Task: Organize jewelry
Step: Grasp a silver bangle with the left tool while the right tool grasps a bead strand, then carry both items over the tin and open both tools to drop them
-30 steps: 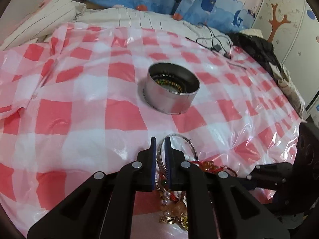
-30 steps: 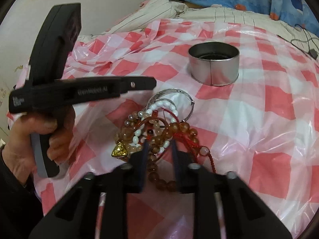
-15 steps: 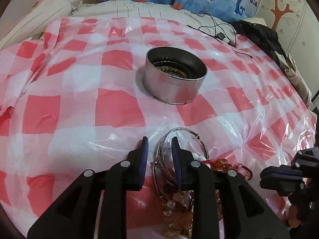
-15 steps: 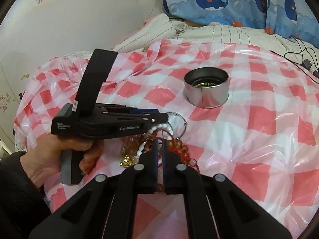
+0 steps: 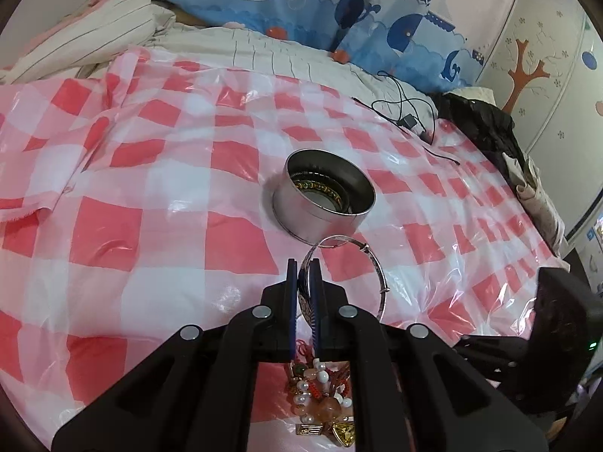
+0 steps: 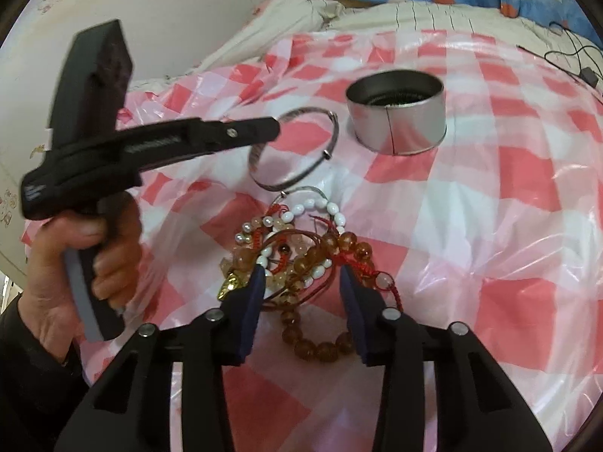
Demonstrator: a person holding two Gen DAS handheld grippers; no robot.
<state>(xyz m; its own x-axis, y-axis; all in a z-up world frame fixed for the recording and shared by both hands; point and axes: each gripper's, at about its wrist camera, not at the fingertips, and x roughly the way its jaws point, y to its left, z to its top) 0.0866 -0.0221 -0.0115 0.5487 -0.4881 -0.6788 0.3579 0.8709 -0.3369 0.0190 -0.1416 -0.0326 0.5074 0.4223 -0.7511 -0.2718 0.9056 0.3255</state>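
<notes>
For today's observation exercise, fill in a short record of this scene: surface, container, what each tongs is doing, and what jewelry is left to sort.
surface: red and white checked plastic sheet
container: round metal tin, a beaded bracelet inside
left tongs: shut on silver bangle, lifted clear of the pile
right tongs: jaws just opened, over the pile, gripping nothing
left to sort: tangled bead bracelets

Both cameras ride on the grippers and look forward and steeply down along the jaws at the checked sheet (image 5: 158,196) over the bed. The left view faces the tin (image 5: 324,197) from close by; the right view sits close above the bead pile (image 6: 301,248) (also seeing the left gripper (image 6: 277,128) from its side). Both share the tin, the bangle (image 6: 294,150) and the pile.
</notes>
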